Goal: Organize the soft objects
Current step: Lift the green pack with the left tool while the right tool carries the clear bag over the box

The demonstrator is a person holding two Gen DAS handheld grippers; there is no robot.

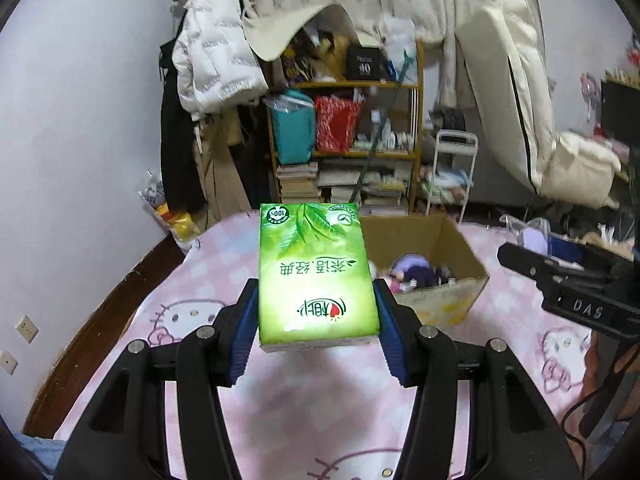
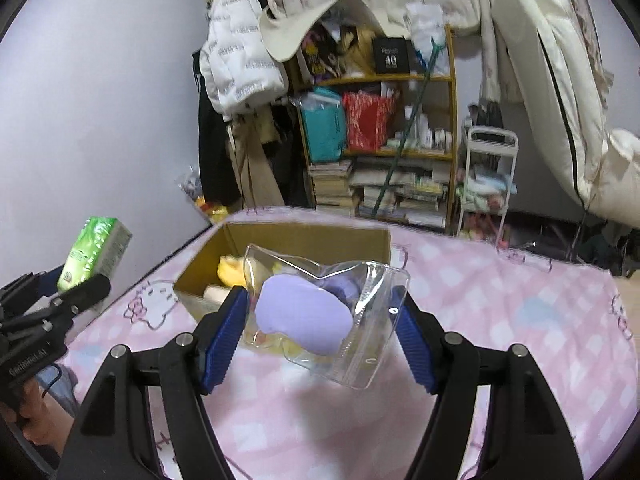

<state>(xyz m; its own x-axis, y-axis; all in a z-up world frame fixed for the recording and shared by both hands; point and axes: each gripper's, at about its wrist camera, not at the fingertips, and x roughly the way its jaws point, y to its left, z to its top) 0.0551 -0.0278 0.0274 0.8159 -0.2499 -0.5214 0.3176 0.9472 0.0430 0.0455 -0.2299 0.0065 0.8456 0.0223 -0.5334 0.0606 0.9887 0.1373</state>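
Left hand-held gripper [image 1: 316, 316] is clamped on a green tissue pack [image 1: 316, 272], blue pads [image 1: 246, 332] pressed against both long sides, so the jaws sit only as wide as the pack. It's held up in the air over the bed [image 1: 304, 404], which has a pink checked sheet with cartoon cat prints, and the print on the pack reads upside down from that camera. Same pack [image 2: 94, 254] shows at the far left edge of the right wrist view, raised above the bed edge.

Moving right, just behind the pack is an open cardboard box [image 1: 460, 248] sitting on the bed. Inside there's a purple soft toy [image 1: 412, 270], and from the other side something yellow [image 2: 230, 272] in there too; can't tell what exactly.

Further right, the right hand-held gripper [image 2: 320, 316] has a clear plastic pouch [image 2: 360, 320] squeezed between its blue pads [image 2: 222, 340], jaws fairly wide since the pouch is bulky. There's a flat lilac soft thing [image 2: 304, 316] inside the pouch. The pouch hangs above the sheet, right in front of the box [image 2: 304, 240] and near its front edge.

Background is a cluttered bookshelf [image 2: 400, 152] with a white puffer jacket [image 2: 240, 60] hanging to its left.
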